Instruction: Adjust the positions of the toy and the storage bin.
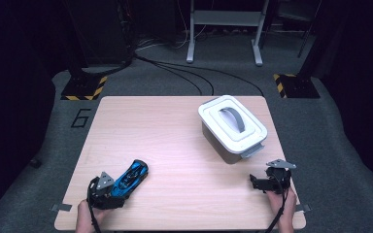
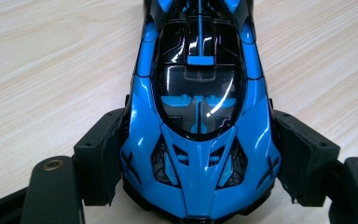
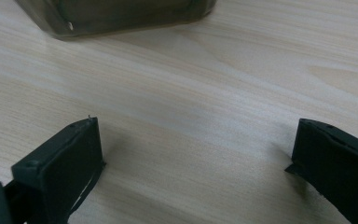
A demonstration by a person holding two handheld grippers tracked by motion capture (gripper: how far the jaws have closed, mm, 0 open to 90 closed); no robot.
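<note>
Two grippers: one per hand, both at the near edge of the table [image 1: 150, 121].
Left gripper [image 1: 119, 190]: jaws closed against both flanks of the blue toy car [image 1: 131, 178], pads [image 2: 103, 154] pressing the body just behind the nose; a low, centred grip that should keep the car level when lifted.
Toy car position: on the table, near-left, nose toward the gripper.
Right gripper [image 1: 258, 183]: jaws spread wide, nothing between them, resting low near the table's right edge.
Lidded container [image 1: 232, 127]: far right, lid on, handle flat; probably the car's destination, so the free gripper is placed to handle the lid.
</note>
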